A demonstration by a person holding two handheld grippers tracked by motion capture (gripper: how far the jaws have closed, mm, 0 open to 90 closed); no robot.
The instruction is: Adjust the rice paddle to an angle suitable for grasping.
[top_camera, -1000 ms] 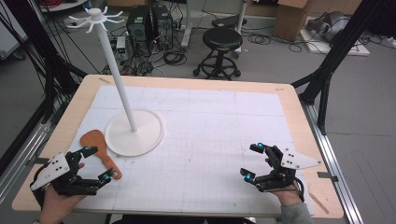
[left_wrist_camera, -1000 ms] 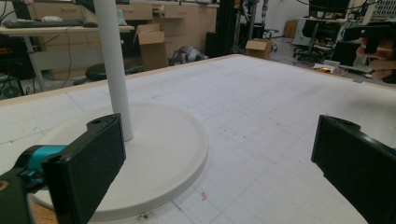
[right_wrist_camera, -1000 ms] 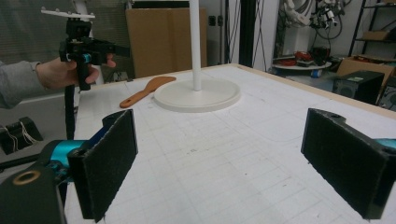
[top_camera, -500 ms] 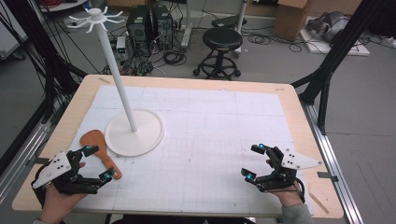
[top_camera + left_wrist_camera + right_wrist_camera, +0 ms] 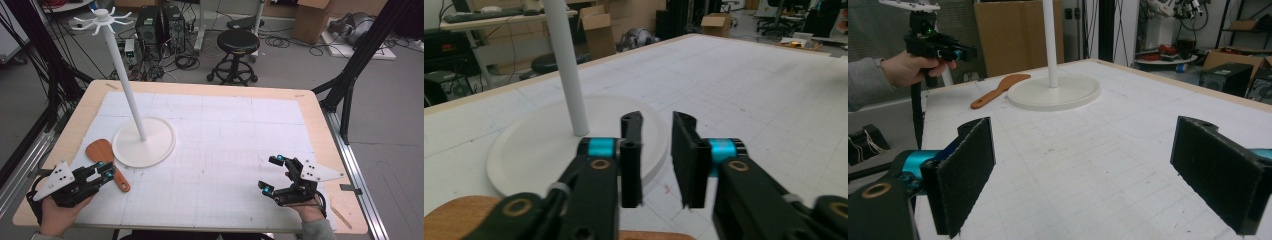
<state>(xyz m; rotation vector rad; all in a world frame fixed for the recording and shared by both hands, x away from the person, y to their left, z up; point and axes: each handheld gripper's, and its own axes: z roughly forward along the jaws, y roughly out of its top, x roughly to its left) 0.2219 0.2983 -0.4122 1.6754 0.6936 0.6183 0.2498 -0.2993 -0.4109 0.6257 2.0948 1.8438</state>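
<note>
1. The work in hand looked like picking up the wooden spatula (image 5: 106,163), which lay flat on the table (image 5: 225,150) with its blade touching the rim of the white stand's base (image 5: 145,142) and its handle running toward the person's left hand.

2. The left tool (image 5: 104,170) hovered over the handle, just above it. In the left gripper view the wood showed under the tool's body rather than between the pads (image 5: 631,160).

3. Its jaws had just been closing and stood narrow, with a small gap left and nothing seen between them. I judged this an empty closing, not a grip.

4. To do the step well, the jaws should probably reopen, drop until the pads straddle the handle across its narrow width, and close only once they are level with the wood.

5. Gripping mid-handle, clear of the stand's base, would likely keep the blade from dragging on the rim as it lifts.

6. The right tool (image 5: 272,173) rested wide open near the table's right front, well apart from the spatula, holding and touching nothing.
</note>
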